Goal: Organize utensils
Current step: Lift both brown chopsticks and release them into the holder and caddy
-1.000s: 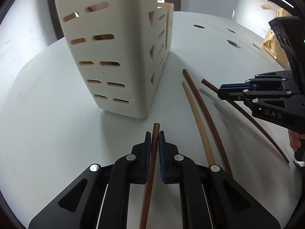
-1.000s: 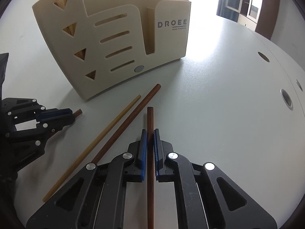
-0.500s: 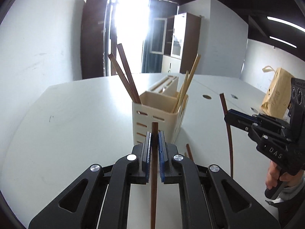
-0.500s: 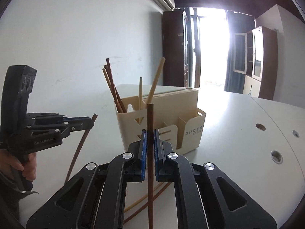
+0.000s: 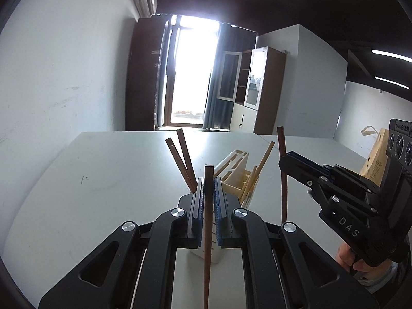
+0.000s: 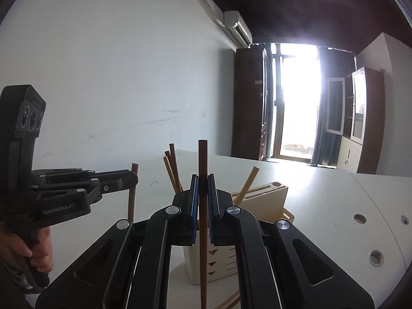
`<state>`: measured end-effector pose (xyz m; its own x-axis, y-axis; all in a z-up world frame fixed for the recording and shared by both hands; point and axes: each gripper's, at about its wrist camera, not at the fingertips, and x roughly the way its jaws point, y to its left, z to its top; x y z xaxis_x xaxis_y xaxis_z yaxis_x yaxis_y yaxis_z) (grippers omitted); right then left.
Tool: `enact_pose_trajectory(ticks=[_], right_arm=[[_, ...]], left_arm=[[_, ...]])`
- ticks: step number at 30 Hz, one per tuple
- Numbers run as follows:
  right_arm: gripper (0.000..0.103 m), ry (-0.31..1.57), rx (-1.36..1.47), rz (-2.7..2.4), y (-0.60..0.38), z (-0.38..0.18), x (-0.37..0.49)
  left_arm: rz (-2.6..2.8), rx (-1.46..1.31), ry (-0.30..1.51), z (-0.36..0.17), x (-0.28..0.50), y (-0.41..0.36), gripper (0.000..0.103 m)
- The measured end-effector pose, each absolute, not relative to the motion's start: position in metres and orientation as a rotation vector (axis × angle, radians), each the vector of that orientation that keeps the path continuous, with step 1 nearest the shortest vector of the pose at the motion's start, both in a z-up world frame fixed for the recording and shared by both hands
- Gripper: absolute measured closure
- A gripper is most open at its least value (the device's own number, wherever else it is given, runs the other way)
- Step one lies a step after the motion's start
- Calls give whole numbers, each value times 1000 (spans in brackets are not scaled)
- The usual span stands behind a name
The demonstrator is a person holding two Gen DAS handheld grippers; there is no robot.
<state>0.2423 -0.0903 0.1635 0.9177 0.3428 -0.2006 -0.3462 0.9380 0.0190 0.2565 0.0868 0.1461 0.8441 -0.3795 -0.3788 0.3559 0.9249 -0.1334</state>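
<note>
Left claw (image 5: 208, 200) is closed on a dark chopstick (image 5: 208, 231), held upright at center frame. Right claw (image 6: 203, 198) likewise grips another chopstick (image 6: 203, 206). The cream holder (image 6: 273, 200) stands behind on the white counter (image 5: 103, 170).

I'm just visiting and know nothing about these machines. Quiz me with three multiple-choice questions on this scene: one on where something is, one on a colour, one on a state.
1. Where do the stored chopsticks stand?
A. in the cream holder
B. in the paper bag
C. on the cabinet

2. What colour are the left gripper fingers' pads?
A. red
B. blue
C. white

3. What is the right gripper doing?
A. hanging open
B. clamping a dark brown chopstick
C. clamping a spoon

Answers: 1 A, the sticks rise out of the holder's compartments. 2 B, blue strips line both fingers. 3 B, the stick stands upright, pinched between its pads.
</note>
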Motion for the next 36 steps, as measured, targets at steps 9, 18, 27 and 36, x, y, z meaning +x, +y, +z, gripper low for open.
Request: enact_pose_trajectory(ticks=[9, 18, 27, 36], right_arm=[[96, 124, 60, 398, -88, 182, 265], [96, 14, 196, 373, -110, 218, 289], [96, -69, 313, 309, -128, 231, 314], [96, -53, 315, 319, -126, 209, 314]], left_arm=[[-352, -147, 463, 174, 276, 89, 96], [-272, -170, 359, 229, 295, 82, 96], [-242, -163, 288, 271, 321, 55, 96], [-199, -132, 201, 280, 322, 34, 96]])
